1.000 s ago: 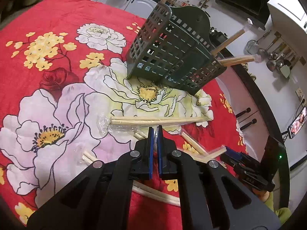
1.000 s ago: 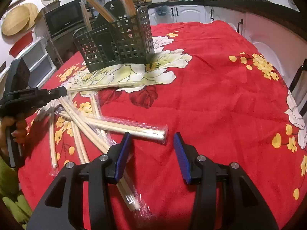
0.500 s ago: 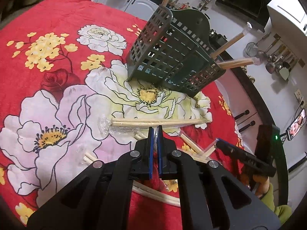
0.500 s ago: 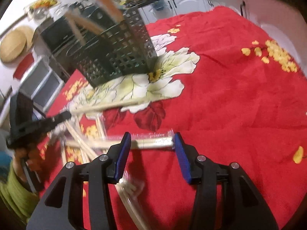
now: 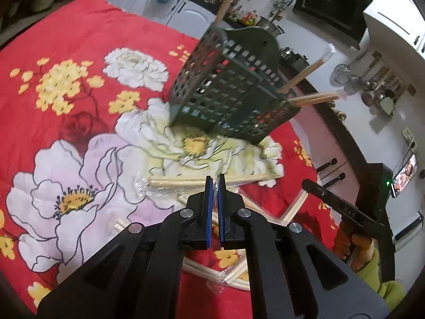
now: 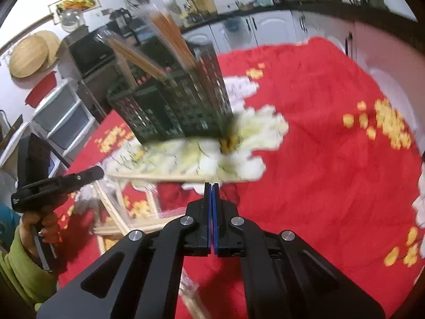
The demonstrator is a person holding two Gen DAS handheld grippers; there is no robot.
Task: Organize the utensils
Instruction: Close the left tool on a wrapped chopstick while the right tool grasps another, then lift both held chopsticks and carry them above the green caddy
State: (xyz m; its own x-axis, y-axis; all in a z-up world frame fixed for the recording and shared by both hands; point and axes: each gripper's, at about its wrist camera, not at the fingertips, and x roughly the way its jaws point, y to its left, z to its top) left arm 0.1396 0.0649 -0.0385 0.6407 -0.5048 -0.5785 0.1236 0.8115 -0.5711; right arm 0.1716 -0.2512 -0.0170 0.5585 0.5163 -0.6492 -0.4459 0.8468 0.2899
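On our right gripper the jaws have just closed on a chopstick pack, apparently lifting it. The left gripper stays shut and empty. The basket stands at twelve o'clock on the worktop.

The cloth is red with white and yellow flowers. The basket is dark green, the chopsticks pale wood.

Black tongs with blue pads, silver screws; person wears a green sleeve.
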